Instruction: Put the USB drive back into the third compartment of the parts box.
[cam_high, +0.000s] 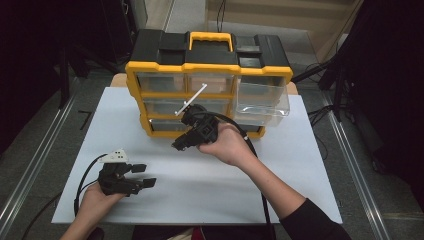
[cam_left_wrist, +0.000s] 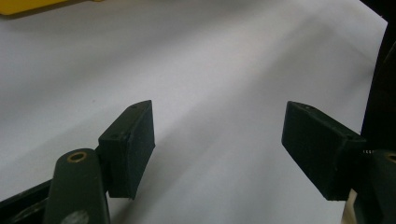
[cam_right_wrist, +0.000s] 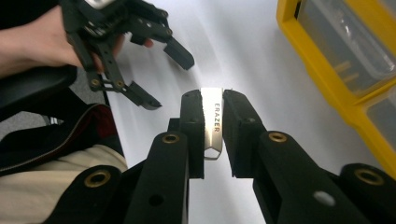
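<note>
The right gripper (cam_right_wrist: 212, 123) clenches a silver metal piece marked ERAZER (cam_right_wrist: 214, 126), its long axis along the jaws; the organizer's pulled-out clear drawer (cam_high: 262, 102) lies just beyond, right of that hand; the left gripper (cam_high: 142, 176), released, rests well apart on the white table (cam_high: 210, 192).

Drawer cabinet (cam_high: 207, 75) at far middle of surface (cam_high: 200, 195). One drawer (cam_high: 262, 102) pulled out on cabinet's right side. Right gripper (cam_high: 181, 144) raised just before cabinet's lower front, near centre. Thin metal strip (cam_right_wrist: 213, 126) between its jaws, standing on edge. White stick (cam_high: 191, 100) above that gripper, across cabinet front. Left gripper (cam_high: 142, 176) near left front of surface, well apart from cabinet, jaws pointing right.
</note>
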